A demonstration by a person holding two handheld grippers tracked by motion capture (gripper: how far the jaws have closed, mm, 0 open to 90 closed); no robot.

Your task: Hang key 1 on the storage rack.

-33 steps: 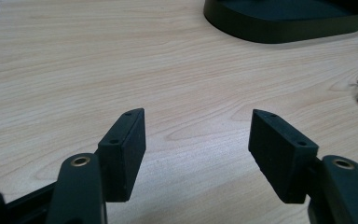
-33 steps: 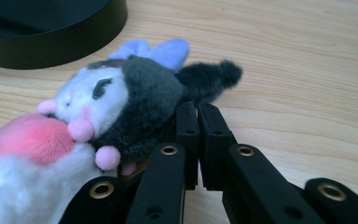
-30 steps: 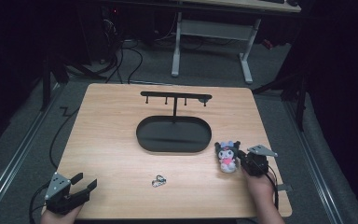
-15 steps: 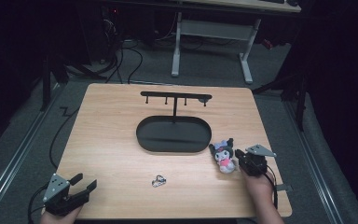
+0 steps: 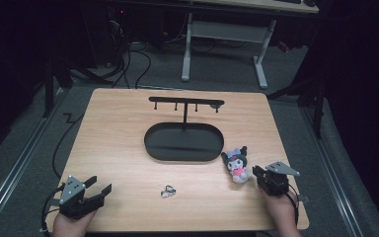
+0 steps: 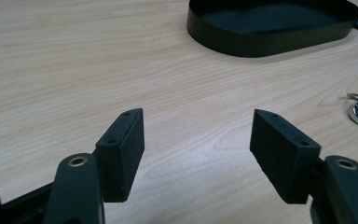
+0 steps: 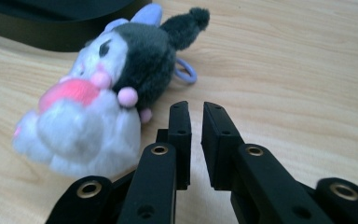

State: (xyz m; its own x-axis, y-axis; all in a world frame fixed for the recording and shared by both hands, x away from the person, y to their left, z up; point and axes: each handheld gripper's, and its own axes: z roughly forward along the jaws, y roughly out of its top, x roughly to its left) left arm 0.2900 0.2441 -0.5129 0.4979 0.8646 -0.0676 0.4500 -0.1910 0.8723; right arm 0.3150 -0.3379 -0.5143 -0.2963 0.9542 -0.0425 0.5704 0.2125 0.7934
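Lying just beside right hand-held gripper [image 5: 259, 174]: plush toy [image 5: 236, 164]

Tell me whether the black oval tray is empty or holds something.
Empty. In the high view the black oval tray shows a bare dark floor apart from its hanger post; the plush toy lies outside its rim, on the table.

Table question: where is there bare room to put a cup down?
The left half of the table, between the black tray and the left gripper, is bare. It's crowded near the plush toy, right gripper and metal clip.

Plush toy [image 5: 237, 166] tipped left — right tool [image 5: 262, 174] nudging.
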